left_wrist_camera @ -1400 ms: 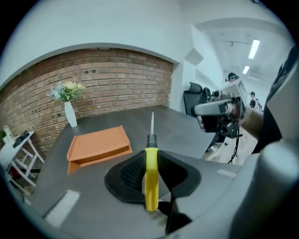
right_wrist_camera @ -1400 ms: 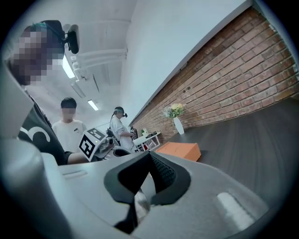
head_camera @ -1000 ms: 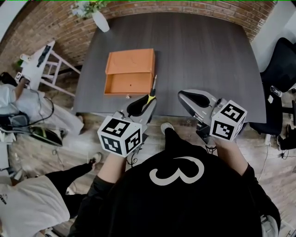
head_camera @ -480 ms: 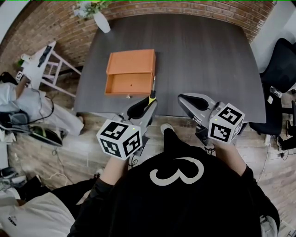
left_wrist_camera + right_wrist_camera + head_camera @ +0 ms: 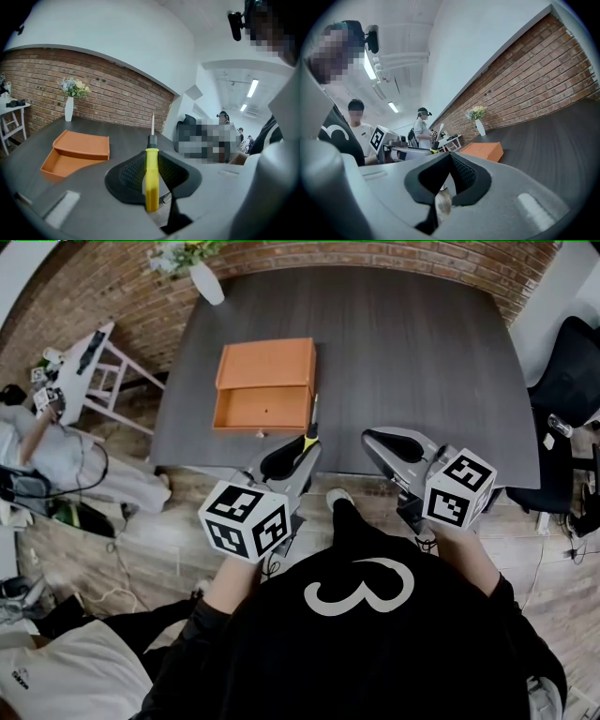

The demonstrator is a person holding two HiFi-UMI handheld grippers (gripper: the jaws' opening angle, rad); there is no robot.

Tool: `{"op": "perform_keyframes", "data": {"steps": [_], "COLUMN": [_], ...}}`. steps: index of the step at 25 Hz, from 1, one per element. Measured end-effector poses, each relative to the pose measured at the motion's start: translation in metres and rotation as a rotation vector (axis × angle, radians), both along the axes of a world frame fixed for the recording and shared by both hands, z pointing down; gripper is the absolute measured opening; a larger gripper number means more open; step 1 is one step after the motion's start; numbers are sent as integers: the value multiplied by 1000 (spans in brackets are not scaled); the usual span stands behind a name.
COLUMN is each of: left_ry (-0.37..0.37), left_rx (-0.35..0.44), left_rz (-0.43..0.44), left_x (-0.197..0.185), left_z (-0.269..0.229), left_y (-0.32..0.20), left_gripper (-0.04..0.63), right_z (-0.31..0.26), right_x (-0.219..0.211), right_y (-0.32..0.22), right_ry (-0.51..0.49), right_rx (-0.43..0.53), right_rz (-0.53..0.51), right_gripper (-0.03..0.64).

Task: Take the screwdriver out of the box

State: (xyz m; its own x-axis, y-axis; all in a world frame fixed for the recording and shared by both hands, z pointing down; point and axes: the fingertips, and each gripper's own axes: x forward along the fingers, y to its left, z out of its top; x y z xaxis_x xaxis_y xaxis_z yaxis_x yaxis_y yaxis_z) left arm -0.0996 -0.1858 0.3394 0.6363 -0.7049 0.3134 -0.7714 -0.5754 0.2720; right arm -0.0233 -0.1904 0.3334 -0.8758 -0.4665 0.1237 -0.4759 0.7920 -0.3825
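Left gripper view: left gripper (image 5: 151,164) was clamped on yellow handle of screwdriver (image 5: 151,183), shaft pointing up and forward. Screwdriver was clear of orange box (image 5: 77,149), tip just beside box's right edge. Box sat open on dark table (image 5: 412,343). Right gripper (image 5: 449,161) had jaws together, nothing between, hovering at table's near edge.
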Motion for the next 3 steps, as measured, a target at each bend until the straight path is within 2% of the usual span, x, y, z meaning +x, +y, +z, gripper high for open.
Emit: {"op": "perform_keyframes", "data": {"steps": [3], "left_ry": [-3], "left_rx": [0], "left_rz": [-1], "left_x": [1], "left_z": [0], "left_y": [0], "left_gripper": [100], "right_z": [0], "right_x": [1], "right_y": [0], "right_ry": [7], "right_rx": [-5], "right_rz": [2], "right_gripper": [2]}}
